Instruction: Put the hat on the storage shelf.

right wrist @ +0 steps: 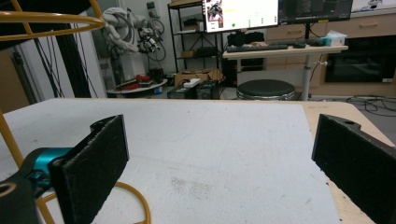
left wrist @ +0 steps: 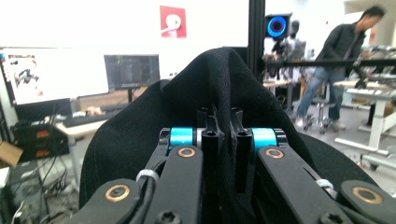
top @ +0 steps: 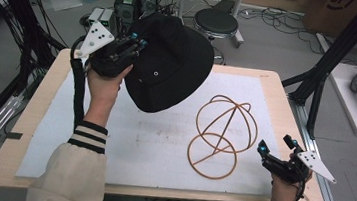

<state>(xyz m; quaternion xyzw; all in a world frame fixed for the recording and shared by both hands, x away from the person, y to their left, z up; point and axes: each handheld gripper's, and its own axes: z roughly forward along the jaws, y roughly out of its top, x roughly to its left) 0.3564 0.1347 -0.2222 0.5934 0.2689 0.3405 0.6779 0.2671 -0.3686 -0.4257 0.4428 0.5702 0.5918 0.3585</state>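
A black bucket hat hangs in the air over the far left of the table, and my left gripper is shut on its brim. In the left gripper view the hat's black cloth is pinched between the jaws of the left gripper. A yellow wire hat stand with a round base and a domed top sits on the white mat, right of centre. My right gripper is open at the near right corner, just right of the stand, with nothing between its pads. Part of the stand's wire shows there.
A white foam mat covers most of the wooden table. Black frame posts rise at the far right and cables hang at the far left. A round stool stands behind the table.
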